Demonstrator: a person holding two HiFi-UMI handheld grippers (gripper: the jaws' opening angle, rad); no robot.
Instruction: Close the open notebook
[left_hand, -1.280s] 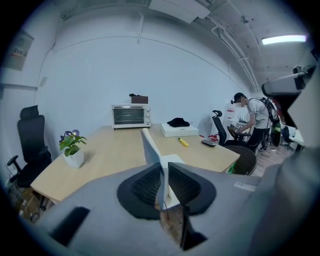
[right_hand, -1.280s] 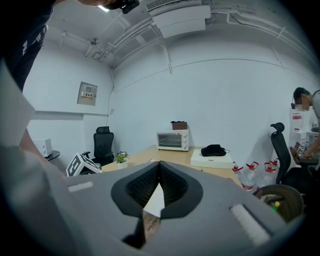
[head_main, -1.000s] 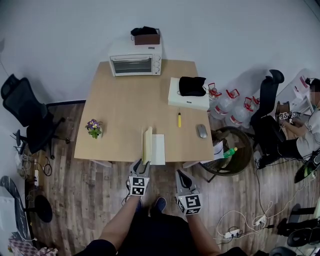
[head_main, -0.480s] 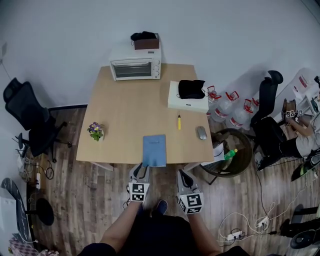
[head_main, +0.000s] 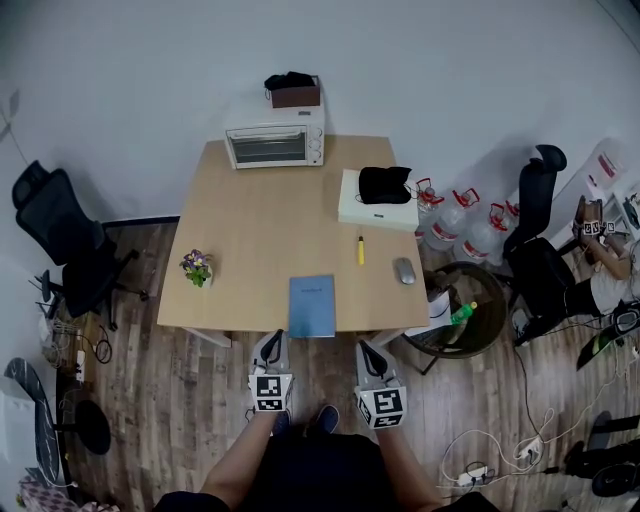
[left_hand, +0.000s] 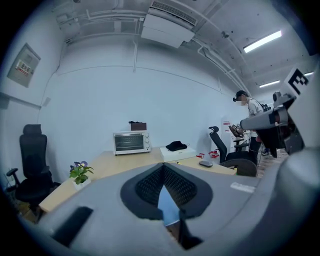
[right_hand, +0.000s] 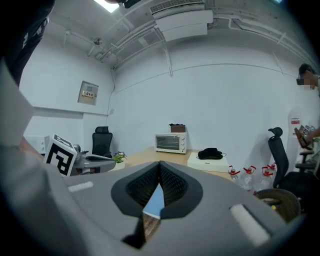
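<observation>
Notebook (head_main: 312, 306): closed, worktop's (head_main: 250, 230) 6 o'clock edge.
Left gripper (head_main: 272, 345): fingers just closed together, empty.
Right gripper (head_main: 368, 353): fingers pressed together, empty.

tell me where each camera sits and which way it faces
Head view: on the person's head, steeply down at table and closed notebook; forearms, left gripper, right gripper show.
Left gripper view: on that gripper, facing across the table toward the toaster oven; shut jaws show.
Right gripper view: same, alongside; shut jaws show.
Both gripper views share toaster oven and notebook.
</observation>
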